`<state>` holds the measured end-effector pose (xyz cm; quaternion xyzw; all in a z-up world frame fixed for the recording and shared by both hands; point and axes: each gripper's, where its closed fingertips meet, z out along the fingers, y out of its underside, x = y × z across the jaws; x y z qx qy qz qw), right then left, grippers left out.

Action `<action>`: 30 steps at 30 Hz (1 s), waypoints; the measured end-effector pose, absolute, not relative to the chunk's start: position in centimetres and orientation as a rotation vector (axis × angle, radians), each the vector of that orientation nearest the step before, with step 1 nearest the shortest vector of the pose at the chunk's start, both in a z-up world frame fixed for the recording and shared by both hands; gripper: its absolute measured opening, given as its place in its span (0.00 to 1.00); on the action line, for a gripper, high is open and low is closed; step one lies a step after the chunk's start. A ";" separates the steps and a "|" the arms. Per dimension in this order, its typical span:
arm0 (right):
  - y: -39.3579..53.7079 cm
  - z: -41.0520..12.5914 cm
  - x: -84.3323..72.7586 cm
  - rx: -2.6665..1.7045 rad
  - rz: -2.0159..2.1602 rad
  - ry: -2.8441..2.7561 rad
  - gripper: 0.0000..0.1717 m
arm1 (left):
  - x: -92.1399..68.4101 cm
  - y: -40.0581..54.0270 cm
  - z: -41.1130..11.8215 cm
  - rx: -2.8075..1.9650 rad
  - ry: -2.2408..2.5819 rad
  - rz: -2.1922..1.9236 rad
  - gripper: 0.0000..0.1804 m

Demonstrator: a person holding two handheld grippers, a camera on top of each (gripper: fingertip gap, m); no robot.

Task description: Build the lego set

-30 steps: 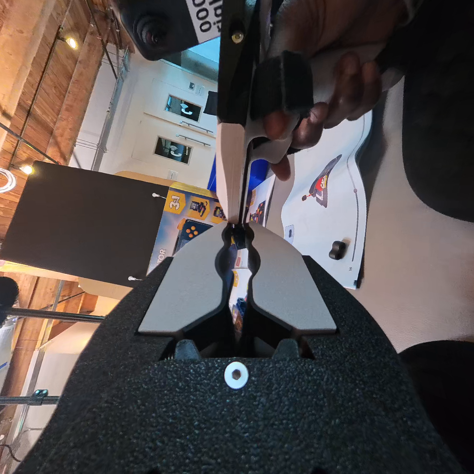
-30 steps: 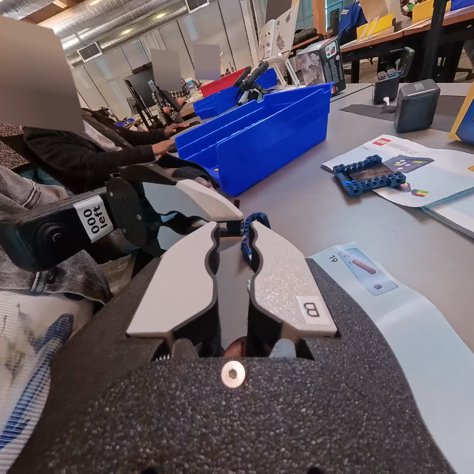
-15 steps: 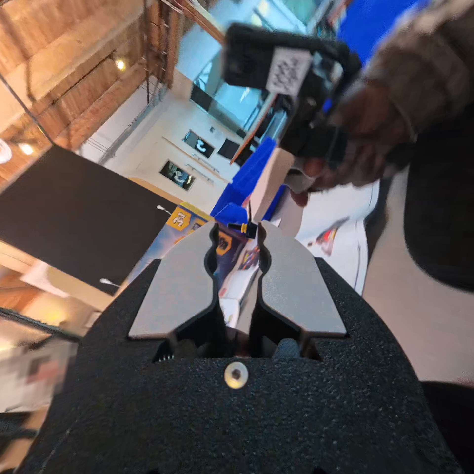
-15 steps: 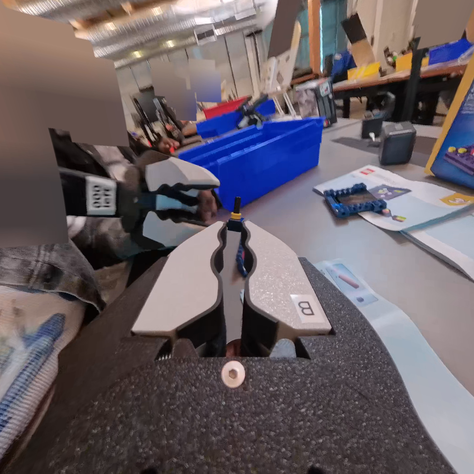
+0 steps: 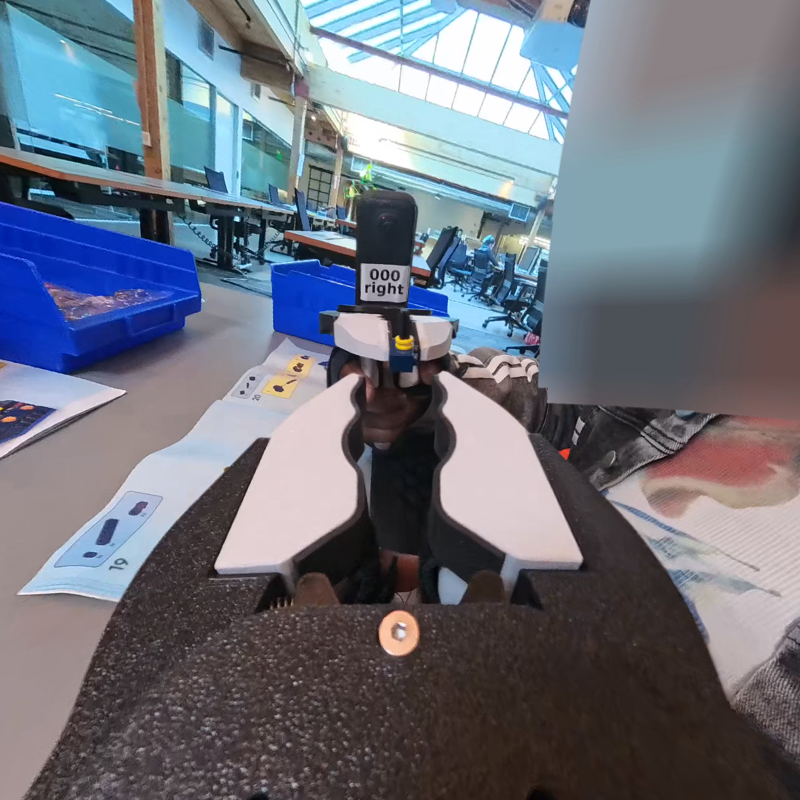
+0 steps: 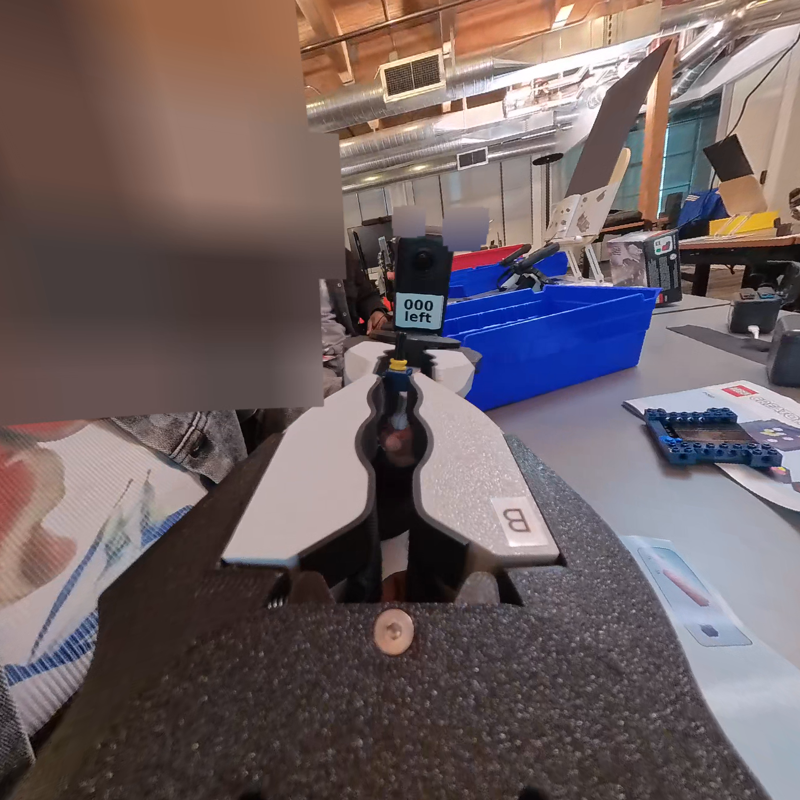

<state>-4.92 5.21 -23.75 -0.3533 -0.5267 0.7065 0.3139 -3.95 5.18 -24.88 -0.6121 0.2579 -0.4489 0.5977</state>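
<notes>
My right gripper (image 6: 397, 383) is shut on a small dark blue brick piece (image 6: 397, 377) with a yellow ring and a thin black axle (image 6: 400, 346) standing up from it. The same piece shows in the left wrist view (image 5: 402, 356), pinched between the right gripper's white fingers (image 5: 361, 337). My left gripper (image 5: 398, 381) is open and holds nothing. It faces the right gripper a short way off, level with the piece. In the right wrist view the left gripper (image 6: 407, 361) shows just behind the axle, with its jaws apart. A hand shows behind each gripper.
Blue bins (image 5: 99, 298) (image 6: 562, 342) stand on the grey table (image 6: 584, 476). Instruction sheets (image 5: 130, 511) lie on it, and a dark blue brick frame (image 6: 714, 437) lies on a booklet at the right. A person in a denim jacket (image 5: 640, 437) sits close by. Less than 4 cm separates the two grippers' tips.
The left gripper, shut on the small piece a second ago, opened. The right gripper closed on the piece and kept it. Both grippers then swung round to face each other, slightly apart.
</notes>
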 end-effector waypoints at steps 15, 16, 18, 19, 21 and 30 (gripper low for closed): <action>5.3 -24.5 -5.2 -0.945 1.735 -1.433 0.07 | -4.2 5.4 -25.8 -1.465 0.603 -1.038 0.06; 5.4 -24.3 -5.2 -0.949 1.745 -1.423 0.07 | -4.2 5.5 -25.8 -1.469 0.605 -1.035 0.06; 5.4 -24.7 -5.3 -0.969 1.738 -1.446 0.06 | -4.1 5.5 -25.8 -1.470 0.606 -1.033 0.06; 5.3 -24.8 -5.3 -0.969 1.734 -1.454 0.06 | -4.2 5.5 -25.9 -1.472 0.606 -1.030 0.06; 5.3 -24.7 -5.3 -0.966 1.733 -1.451 0.05 | -4.2 5.4 -25.8 -1.467 0.607 -1.034 0.06; 4.9 -24.9 -5.3 -0.969 1.780 -1.462 0.05 | -3.8 5.2 -26.0 -1.467 0.650 -1.005 0.06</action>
